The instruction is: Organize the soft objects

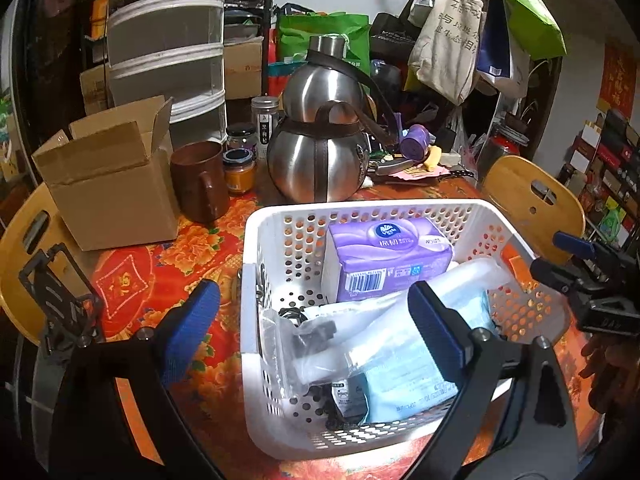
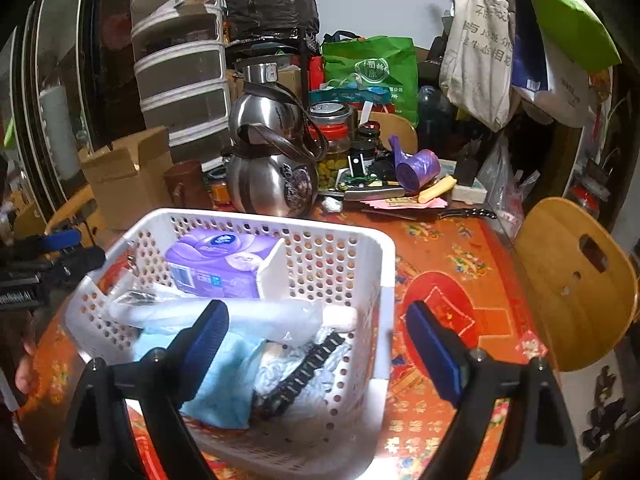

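White perforated plastic basket, on a table covered with a red and gold floral tablecloth. Contents: purple pack of tissues standing against the far wall; clear plastic-wrapped packet lying across the middle; light blue pack of face masks beneath it, toward the near side; small dark item in a clear bag at the near-left corner, kind not discernible; black toothed clip or comb on the blue masks, seen from the right wrist view

Left gripper: jaws spread wide, nothing held; the basket's left wall lies between its blue pads, no contact evident

Right gripper: jaws likewise wide apart, nothing held; straddles the basket's right wall, one pad over the contents, the other outside over the cloth

Behind the basket: steel gourd-shaped flask with brown strap, brown mug, open cardboard box, small jars

Wooden chair back at the table's right edge
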### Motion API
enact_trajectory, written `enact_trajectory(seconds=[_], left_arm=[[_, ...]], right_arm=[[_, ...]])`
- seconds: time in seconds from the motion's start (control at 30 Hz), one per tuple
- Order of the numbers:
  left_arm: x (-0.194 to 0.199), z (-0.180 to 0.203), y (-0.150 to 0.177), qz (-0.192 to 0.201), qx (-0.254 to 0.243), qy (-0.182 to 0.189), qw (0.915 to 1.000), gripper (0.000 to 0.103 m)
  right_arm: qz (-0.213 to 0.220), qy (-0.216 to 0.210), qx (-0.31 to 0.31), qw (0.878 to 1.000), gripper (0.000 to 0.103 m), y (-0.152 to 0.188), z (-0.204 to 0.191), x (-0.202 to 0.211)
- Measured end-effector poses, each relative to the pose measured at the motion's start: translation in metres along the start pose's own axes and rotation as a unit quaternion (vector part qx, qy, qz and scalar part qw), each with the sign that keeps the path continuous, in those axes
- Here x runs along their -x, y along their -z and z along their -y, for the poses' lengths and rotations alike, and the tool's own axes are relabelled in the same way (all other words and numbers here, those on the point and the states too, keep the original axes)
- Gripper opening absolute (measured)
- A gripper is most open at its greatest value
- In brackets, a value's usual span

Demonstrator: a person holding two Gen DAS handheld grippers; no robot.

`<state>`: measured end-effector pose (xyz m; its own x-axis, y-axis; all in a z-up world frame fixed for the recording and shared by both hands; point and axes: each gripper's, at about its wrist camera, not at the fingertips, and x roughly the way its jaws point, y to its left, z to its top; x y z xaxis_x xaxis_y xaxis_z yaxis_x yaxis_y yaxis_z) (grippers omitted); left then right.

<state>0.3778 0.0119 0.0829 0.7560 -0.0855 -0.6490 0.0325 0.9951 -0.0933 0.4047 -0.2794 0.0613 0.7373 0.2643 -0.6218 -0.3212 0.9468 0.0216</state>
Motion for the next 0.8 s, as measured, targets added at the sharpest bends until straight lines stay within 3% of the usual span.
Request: enact_trajectory(seconds=[0.03,0.07,0.17,0.23,0.43,0.53,0.6,0.7,0.8], left_arm=[[0.003,0.003,0.002,0.004,-0.005,-0.007,1.0,0.094],[0.006,0.005,0.004,0.009,-0.01,-0.014,0.9998,0.094],[0.019,0.012,0.01,0.026,-0.025,-0.035,0.9988,0.099],[0.026,0.014,0.013,0.025,-0.023,-0.025,0.9991,0.103],[0.066,0.022,0.03,0.053,-0.036,-0.028,0.9976,0.103],[0.1,0.024,0.047,0.067,-0.043,-0.04,0.996,0.103],[0.127,0.02,0.061,0.078,-0.034,-0.035,0.9957,0.103],[0.17,0.015,0.087,0.072,-0.027,-0.025,0.9967,0.103],[0.208,0.018,0.114,0.085,-0.028,-0.035,0.9954,0.103]], right_arm=[[0.0,-0.002,-0.006,1.0,0.102,0.001,0.0,0.002],[0.0,0.001,-0.009,1.0,0.103,0.002,0.0,0.003],[-0.007,-0.009,0.0,1.0,0.103,0.009,-0.007,0.01],[0.003,-0.005,0.014,1.0,0.103,0.016,-0.017,0.019],[0.041,-0.034,0.004,0.999,0.103,0.034,-0.025,0.061],[0.064,-0.006,0.001,0.998,0.103,0.048,-0.031,0.097],[0.06,0.009,0.032,0.998,0.103,0.06,-0.043,0.12],[0.094,0.022,0.045,0.994,0.103,0.087,-0.061,0.166],[0.076,0.034,0.037,0.996,0.103,0.106,-0.078,0.196]])
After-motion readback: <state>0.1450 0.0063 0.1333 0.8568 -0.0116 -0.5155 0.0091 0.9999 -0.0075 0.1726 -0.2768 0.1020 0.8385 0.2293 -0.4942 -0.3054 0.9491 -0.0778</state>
